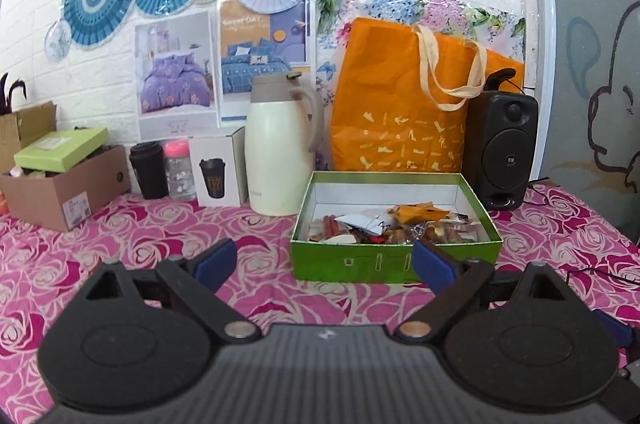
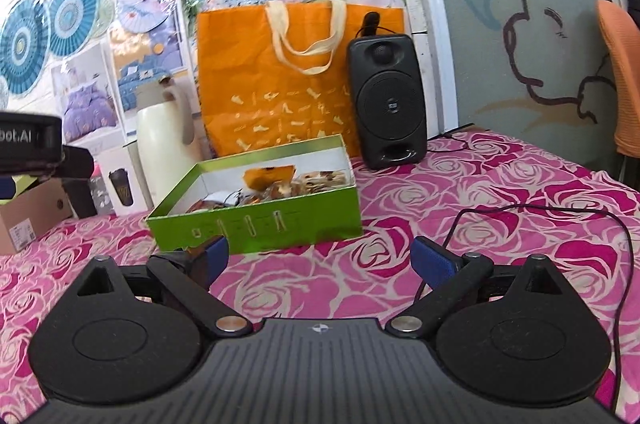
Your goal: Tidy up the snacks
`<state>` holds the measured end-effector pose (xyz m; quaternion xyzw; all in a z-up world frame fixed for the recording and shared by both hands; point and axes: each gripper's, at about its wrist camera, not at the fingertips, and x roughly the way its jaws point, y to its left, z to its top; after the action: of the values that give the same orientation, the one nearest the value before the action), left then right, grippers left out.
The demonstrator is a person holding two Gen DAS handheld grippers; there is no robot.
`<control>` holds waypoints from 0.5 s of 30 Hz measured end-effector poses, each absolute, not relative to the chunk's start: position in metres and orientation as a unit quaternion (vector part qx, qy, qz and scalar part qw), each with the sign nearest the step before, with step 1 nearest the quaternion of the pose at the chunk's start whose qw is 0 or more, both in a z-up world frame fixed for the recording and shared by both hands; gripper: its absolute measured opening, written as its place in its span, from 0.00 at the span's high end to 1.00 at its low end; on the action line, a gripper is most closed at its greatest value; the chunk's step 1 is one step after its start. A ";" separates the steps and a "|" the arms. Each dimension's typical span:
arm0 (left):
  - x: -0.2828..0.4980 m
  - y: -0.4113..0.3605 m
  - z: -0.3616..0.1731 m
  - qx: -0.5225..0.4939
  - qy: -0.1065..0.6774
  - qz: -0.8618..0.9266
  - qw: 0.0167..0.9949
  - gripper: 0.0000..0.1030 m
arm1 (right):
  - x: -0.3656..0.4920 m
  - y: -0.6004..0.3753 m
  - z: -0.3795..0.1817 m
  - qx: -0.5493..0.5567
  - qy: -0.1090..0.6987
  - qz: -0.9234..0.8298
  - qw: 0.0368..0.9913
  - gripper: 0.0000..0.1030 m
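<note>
A green open box (image 1: 394,260) (image 2: 256,224) stands on the pink rose tablecloth, and several wrapped snacks (image 1: 400,224) (image 2: 280,186) lie inside it. My left gripper (image 1: 324,260) hovers in front of the box, open, with nothing between its blue pads; its right pad overlaps the box's front wall in the picture. My right gripper (image 2: 320,260) is also open and empty, a little nearer than the box and to its right. In the right wrist view the left gripper's body shows at the left edge.
Behind the box stand a cream thermos jug (image 1: 278,144), an orange tote bag (image 1: 404,96) and a black speaker (image 1: 502,152) with a cable (image 2: 560,220) across the cloth. At the left are a cardboard box with a green lid (image 1: 60,148), cups and a white carton (image 1: 218,166).
</note>
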<state>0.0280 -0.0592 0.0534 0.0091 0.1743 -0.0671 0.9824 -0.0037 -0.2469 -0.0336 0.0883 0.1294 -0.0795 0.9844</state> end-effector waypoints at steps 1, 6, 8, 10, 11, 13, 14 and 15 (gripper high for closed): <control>0.028 -0.058 0.054 0.009 0.176 -0.063 0.982 0.09 | -0.005 -0.245 -0.034 0.087 0.131 -0.078 0.985 0.00; 0.029 -0.053 0.053 0.010 0.179 -0.041 0.983 0.09 | -0.006 -0.245 -0.037 0.092 0.136 -0.078 0.983 0.00; 0.030 -0.052 0.052 0.009 0.184 -0.044 0.982 0.09 | -0.005 -0.246 -0.038 0.094 0.139 -0.079 0.983 0.00; 0.030 -0.053 0.052 0.012 0.184 -0.041 0.982 0.09 | -0.005 -0.246 -0.039 0.096 0.142 -0.080 0.982 0.00; 0.030 -0.053 0.051 0.014 0.184 -0.040 0.982 0.09 | -0.005 -0.246 -0.040 0.096 0.143 -0.080 0.982 0.00; 0.030 -0.053 0.051 0.016 0.184 -0.041 0.982 0.09 | -0.005 -0.246 -0.041 0.095 0.145 -0.080 0.982 0.00; 0.030 -0.053 0.050 0.017 0.185 -0.043 0.982 0.09 | -0.004 -0.246 -0.041 0.095 0.146 -0.080 0.981 0.00; 0.030 -0.053 0.050 0.018 0.185 -0.045 0.982 0.09 | -0.004 -0.246 -0.041 0.096 0.147 -0.080 0.981 0.00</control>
<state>0.0304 -0.0533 0.0502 0.0175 0.1849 -0.0447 0.9816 -0.0044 -0.2458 -0.0412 0.0956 0.1470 -0.0798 0.9813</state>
